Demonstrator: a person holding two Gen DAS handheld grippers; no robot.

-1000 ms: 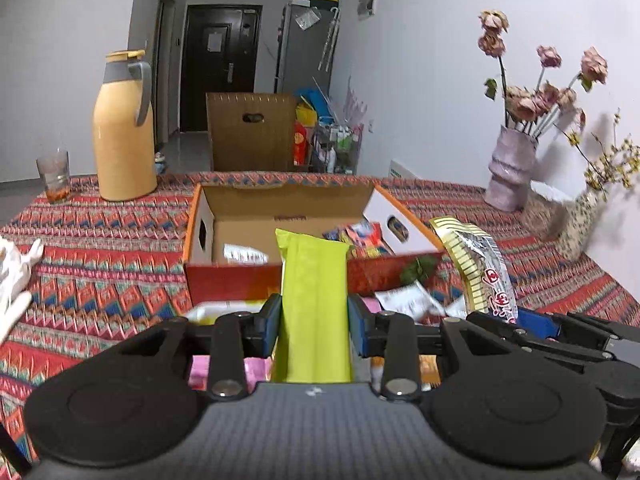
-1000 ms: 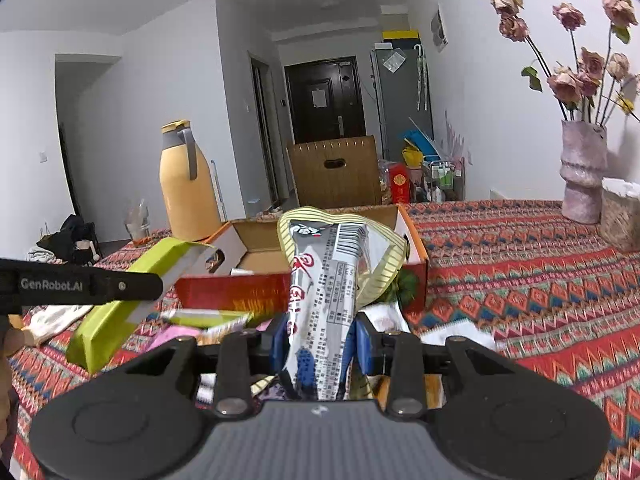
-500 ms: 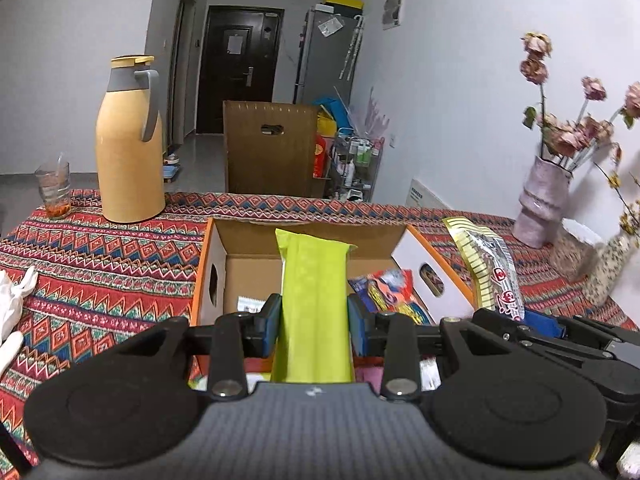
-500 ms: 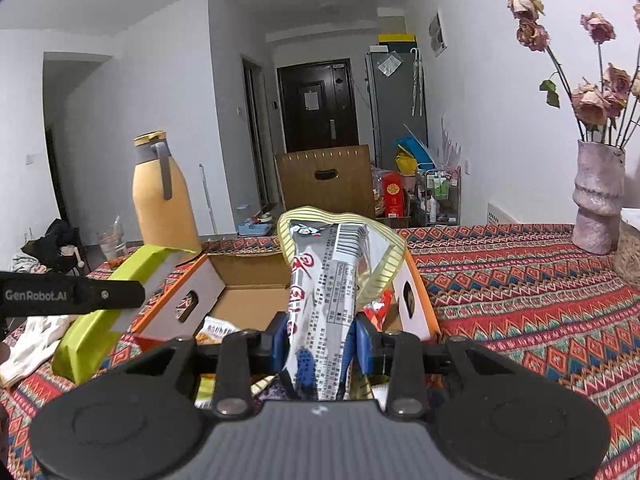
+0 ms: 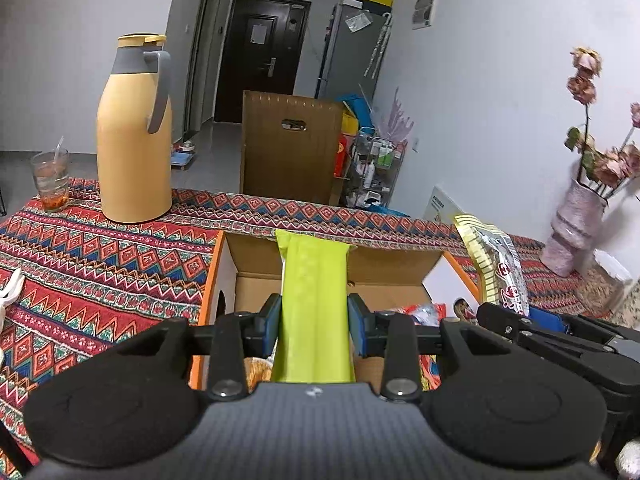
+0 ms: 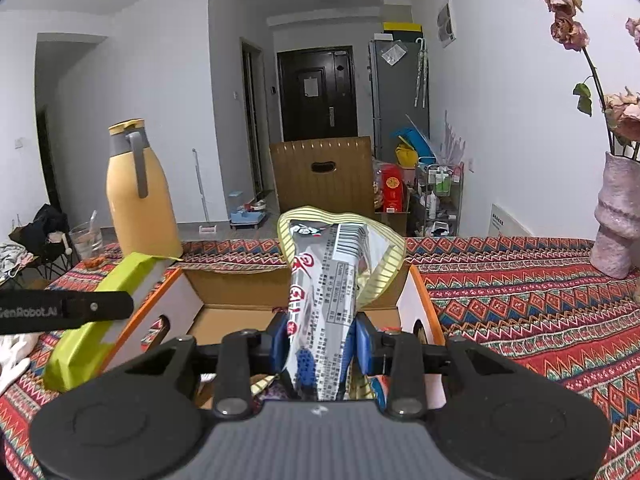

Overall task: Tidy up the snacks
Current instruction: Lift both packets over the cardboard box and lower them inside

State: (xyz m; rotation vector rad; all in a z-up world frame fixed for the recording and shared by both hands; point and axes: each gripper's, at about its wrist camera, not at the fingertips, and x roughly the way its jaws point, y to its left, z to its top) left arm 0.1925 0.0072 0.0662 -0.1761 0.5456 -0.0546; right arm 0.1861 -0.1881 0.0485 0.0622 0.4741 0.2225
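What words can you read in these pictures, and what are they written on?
"GenRobot.AI": white letters on the black side of the left gripper, seen from the right wrist camera; its start is cut off by the picture's edge.
Silver snack packet held by the right gripper: big red characters, a barcode and small print, all too blurred to read.
Green snack packet: no writing shows.
Papers on the door and fridge: too small to read.
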